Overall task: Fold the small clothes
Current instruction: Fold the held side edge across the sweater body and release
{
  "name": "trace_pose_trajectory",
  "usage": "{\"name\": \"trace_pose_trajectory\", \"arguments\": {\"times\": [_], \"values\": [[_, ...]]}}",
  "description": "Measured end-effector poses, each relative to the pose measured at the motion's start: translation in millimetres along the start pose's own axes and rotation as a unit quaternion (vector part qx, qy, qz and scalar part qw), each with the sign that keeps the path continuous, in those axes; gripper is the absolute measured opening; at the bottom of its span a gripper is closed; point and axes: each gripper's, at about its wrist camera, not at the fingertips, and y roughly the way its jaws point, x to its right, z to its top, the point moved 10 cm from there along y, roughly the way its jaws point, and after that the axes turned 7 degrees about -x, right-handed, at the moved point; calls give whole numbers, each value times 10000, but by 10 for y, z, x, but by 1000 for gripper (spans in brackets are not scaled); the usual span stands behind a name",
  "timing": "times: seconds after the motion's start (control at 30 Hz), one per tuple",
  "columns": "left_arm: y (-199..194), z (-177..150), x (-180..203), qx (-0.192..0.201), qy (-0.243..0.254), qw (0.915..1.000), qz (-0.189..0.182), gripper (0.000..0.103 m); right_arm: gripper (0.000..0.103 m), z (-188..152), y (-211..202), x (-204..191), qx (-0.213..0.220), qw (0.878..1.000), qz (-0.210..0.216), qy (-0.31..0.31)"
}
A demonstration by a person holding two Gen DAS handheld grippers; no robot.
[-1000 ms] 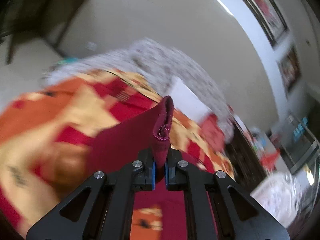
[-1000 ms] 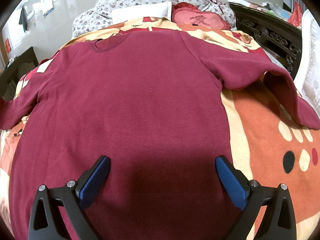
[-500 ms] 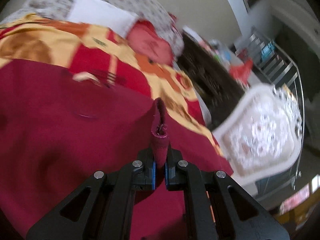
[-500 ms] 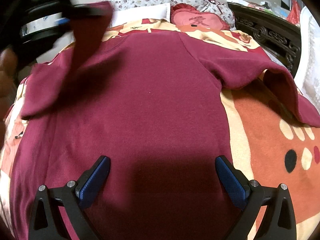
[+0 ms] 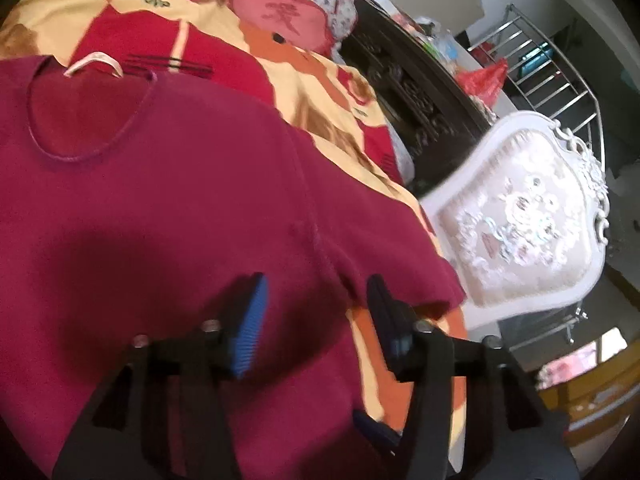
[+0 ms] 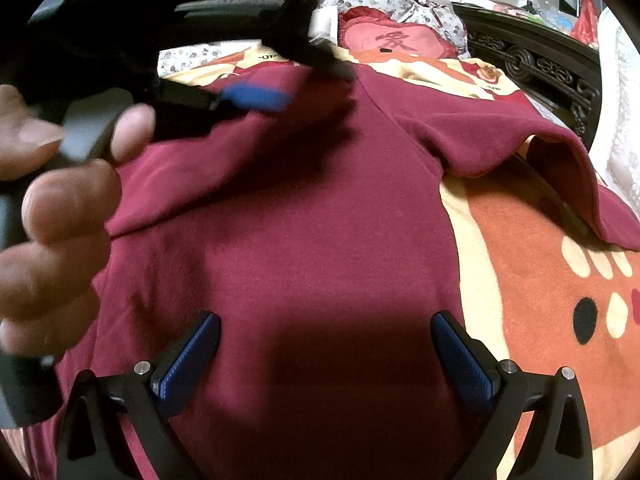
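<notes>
Opening with nothing between its jaws, the left gripper (image 5: 316,316) hovers over the maroon shirt (image 5: 168,200); right gripper (image 6: 326,354) agape

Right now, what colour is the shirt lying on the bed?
Dark red; the shirt shows best in the right wrist view.

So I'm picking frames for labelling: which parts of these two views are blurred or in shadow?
Left wrist view: mild motion smear throughout, the left gripper with its opening jaws included; its shadow darkens the maroon shirt. Right wrist view: the shirt is sharp, but the hand up close is blurred, and the right gripper shadows the hem.
</notes>
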Motion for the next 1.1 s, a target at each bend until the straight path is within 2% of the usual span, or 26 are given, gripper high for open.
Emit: {"name": "trace_pose_trajectory", "arguments": {"times": [0.13,0.23,0.27,0.3,0.33,0.37,0.47,0.6,0.63,0.67,0.7,0.73,0.77,0.87,1.03,1.1], "values": [[-271,-93,72,129,109,9997,-190,50,103,2,-2,-1,-6,10000,6,4],[-672,-134,-155,507,73,9987,31,51,103,12,-2,4,-15,10000,6,5],[-843,-147,-301,711,75,9971,277,50,103,14,-3,4,-15,10000,6,6],[-1055,-161,-517,991,48,9928,675,50,103,14,-3,3,-17,10000,1,4],[-1286,-180,-751,1289,10,9850,1151,50,103,15,-4,1,-17,10000,-10,-3],[-1480,-203,-953,1514,-64,9776,1463,50,103,18,-3,-1,-18,10000,-17,-6],[-1889,-278,-1504,1906,-495,9575,2109,50,103,26,11,8,-20,10000,-32,-15],[-1965,-192,-1905,1936,-994,9507,2209,50,103,16,10,-5,-24,10000,-25,-9],[-1931,-145,-1977,1875,-1050,9480,2347,50,103,16,11,-8,-26,10000,-27,-12],[-1892,-125,-2058,1773,-1113,9458,2483,50,103,18,12,-16,-26,10000,-27,-12],[-1793,-106,-2230,1499,-1297,9421,2706,50,103,19,11,-10,-27,10000,-28,-12],[-1715,-118,-2375,1291,-1499,9400,2781,50,103,20,12,-14,-28,10000,-30,-13],[-1732,-148,-2457,1252,-1600,9405,2723,49,103,20,10,-11,-28,10000,-35,-15],[-1811,-185,-2333,1445,-1527,9417,2628,49,103,19,15,-4,-41,10000,-49,-21],[-1908,-383,-1935,1767,-1060,9451,2536,49,103,40,-34,-11,-114,9999,-70,-45],[-1853,-484,-1762,1825,-805,9475,2501,49,95,142,-187,-41,23,9999,125,-67]]}}
